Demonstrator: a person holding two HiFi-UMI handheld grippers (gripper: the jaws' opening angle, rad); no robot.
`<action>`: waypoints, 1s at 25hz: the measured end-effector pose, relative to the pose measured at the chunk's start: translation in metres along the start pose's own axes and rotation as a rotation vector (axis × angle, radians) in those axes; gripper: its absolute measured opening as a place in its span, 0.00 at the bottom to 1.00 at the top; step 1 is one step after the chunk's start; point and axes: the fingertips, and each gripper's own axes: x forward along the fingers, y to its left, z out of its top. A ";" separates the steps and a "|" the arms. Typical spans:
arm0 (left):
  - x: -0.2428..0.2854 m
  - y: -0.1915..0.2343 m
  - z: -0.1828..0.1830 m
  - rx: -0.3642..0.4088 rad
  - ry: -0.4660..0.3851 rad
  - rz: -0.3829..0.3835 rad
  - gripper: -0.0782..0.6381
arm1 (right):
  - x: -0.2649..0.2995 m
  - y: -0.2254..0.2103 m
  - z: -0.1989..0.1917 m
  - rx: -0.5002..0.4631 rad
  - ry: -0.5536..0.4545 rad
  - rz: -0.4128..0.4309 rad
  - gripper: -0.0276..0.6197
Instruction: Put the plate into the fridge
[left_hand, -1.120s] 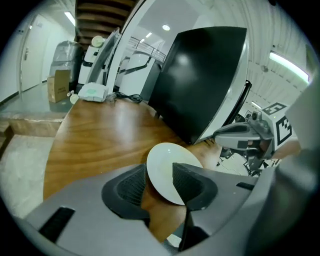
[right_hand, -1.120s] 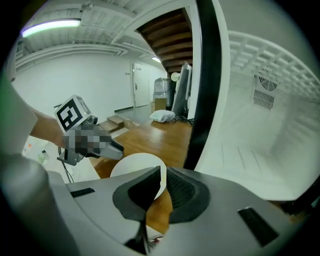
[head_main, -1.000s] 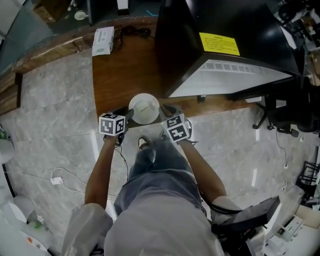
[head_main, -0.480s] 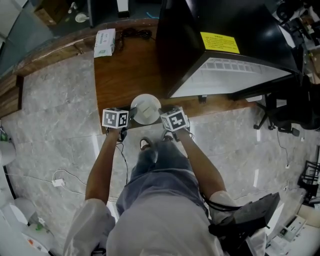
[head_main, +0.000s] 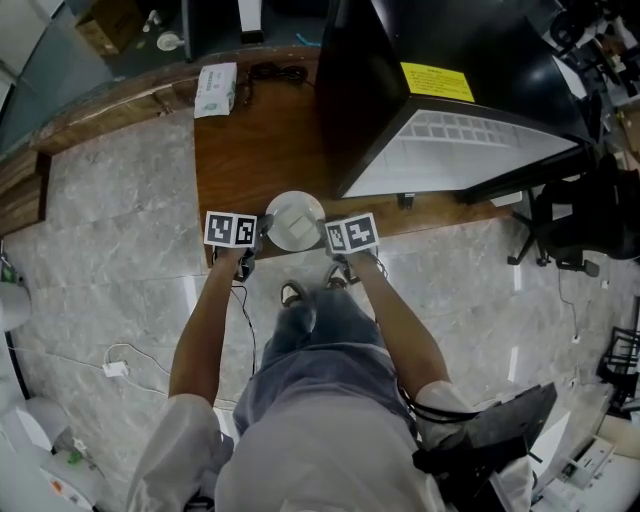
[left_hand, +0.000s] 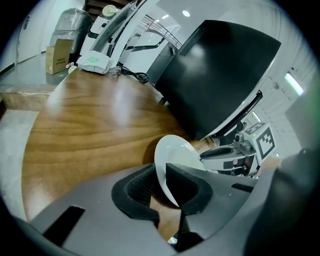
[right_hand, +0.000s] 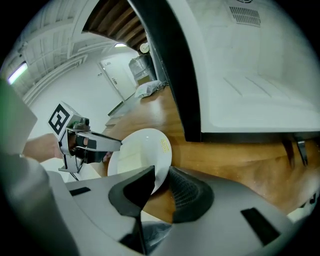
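By the desk's near edge, the left hand-held gripper, its jaws just closing, and the right hand-held gripper each clamp the white plate's rim.

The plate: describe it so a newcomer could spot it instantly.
Find the brown wooden counter beside the black fridge. At its near edge is the round white plate. The counter's only other white item is a rectangular packet at the far end.
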 end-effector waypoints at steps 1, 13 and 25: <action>0.000 0.000 0.000 -0.017 -0.004 -0.007 0.22 | -0.001 -0.002 -0.001 0.005 -0.002 0.000 0.19; 0.004 -0.001 0.000 -0.127 -0.006 -0.057 0.19 | -0.004 -0.013 0.001 0.206 -0.058 0.100 0.12; 0.008 -0.001 0.003 -0.037 0.020 -0.057 0.19 | 0.002 -0.021 0.007 0.296 -0.081 0.174 0.10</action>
